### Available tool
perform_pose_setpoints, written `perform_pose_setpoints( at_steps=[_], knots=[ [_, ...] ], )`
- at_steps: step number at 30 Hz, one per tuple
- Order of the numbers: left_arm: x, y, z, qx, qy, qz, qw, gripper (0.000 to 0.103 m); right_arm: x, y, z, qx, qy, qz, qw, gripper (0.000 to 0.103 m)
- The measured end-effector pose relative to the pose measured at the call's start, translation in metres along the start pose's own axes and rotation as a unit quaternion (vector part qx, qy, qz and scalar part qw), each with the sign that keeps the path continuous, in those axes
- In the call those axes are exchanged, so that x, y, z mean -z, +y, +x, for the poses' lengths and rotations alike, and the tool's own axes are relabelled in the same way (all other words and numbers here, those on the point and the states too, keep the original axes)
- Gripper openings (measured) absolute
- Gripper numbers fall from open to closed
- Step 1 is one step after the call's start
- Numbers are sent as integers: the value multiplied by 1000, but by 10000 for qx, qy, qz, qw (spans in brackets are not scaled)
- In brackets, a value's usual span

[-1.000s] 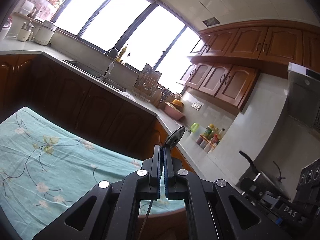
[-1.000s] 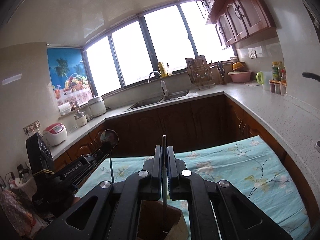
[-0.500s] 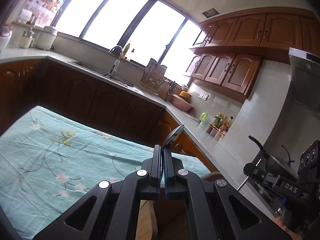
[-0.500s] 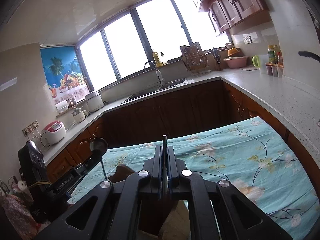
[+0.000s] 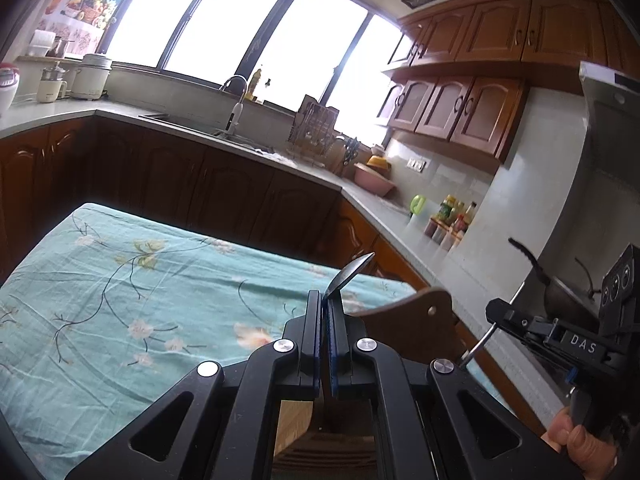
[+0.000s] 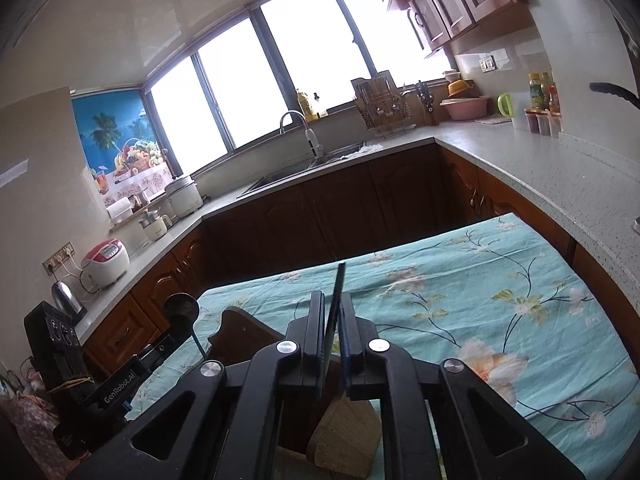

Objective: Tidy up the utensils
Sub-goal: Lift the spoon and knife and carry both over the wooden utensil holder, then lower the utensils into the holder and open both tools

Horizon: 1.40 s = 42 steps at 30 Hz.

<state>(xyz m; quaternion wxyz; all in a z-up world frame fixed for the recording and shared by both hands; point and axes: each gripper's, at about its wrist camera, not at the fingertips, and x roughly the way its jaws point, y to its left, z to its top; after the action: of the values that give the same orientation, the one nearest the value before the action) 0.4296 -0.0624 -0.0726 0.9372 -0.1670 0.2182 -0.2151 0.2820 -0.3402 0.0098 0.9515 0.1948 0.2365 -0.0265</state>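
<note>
My left gripper [image 5: 325, 300] is shut on a metal spoon [image 5: 349, 271] whose bowl sticks up past the fingertips. It hangs over a brown wooden utensil holder [image 5: 416, 320]. My right gripper [image 6: 331, 300] has its jaws slightly parted around a dark flat utensil handle [image 6: 338, 284] that leans against the left finger, above the same wooden holder [image 6: 240, 332]. The left gripper with its spoon [image 6: 182, 310] shows at the left of the right wrist view. The right gripper [image 5: 492, 312] with its utensil shows at the right of the left wrist view.
The holder stands on a table with a teal floral cloth [image 5: 120, 300] that also shows in the right wrist view [image 6: 460, 300]. Kitchen counters [image 6: 520, 152] with a sink, dish rack, bowls and bottles run behind. A rice cooker [image 6: 106, 258] and kettle sit left.
Both grippers have tilted down toward the table, bringing the wooden holder into view beneath them. The right jaws have parted a little and the dark utensil now leans sideways.
</note>
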Motion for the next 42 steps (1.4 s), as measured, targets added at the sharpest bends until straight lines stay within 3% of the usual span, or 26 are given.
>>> perform_pose_setpoints(
  at_steps=[7,12,20,23,25,26,27,28,31,42],
  knots=[
    [-5,-8,-9,-88,49,14,9999,1,7,-10,5,28,164,127,9998,10],
    [-6,-12,-11,-139,104,-26,9998,1,8,-12,5,0,225,196,9996,31],
    [-10,-18,-22,-159,174,-68,9997,4,11,-14,5,1,289,249,9993,36],
    [-13,-19,-31,-201,229,-114,9995,25,12,-14,0,-24,286,306,9991,41],
    [-15,-19,-44,-259,203,-143,9994,51,13,-15,-8,-77,256,356,9990,54],
    [-15,-20,-55,-336,180,-143,9992,56,15,-15,-12,-109,239,381,9989,68],
    [-16,-21,-62,-460,212,-134,9986,70,16,-14,-17,-140,224,403,9988,80],
    [-15,-21,-71,-575,236,-149,9980,75,19,-14,-23,-187,202,431,9987,82],
    [-10,-20,-98,-685,351,-228,9968,81,26,-12,-40,-255,200,468,9984,87],
    [18,-40,-198,-1177,682,-229,9904,83,71,-6,-108,-232,251,497,9982,94]
  ],
)
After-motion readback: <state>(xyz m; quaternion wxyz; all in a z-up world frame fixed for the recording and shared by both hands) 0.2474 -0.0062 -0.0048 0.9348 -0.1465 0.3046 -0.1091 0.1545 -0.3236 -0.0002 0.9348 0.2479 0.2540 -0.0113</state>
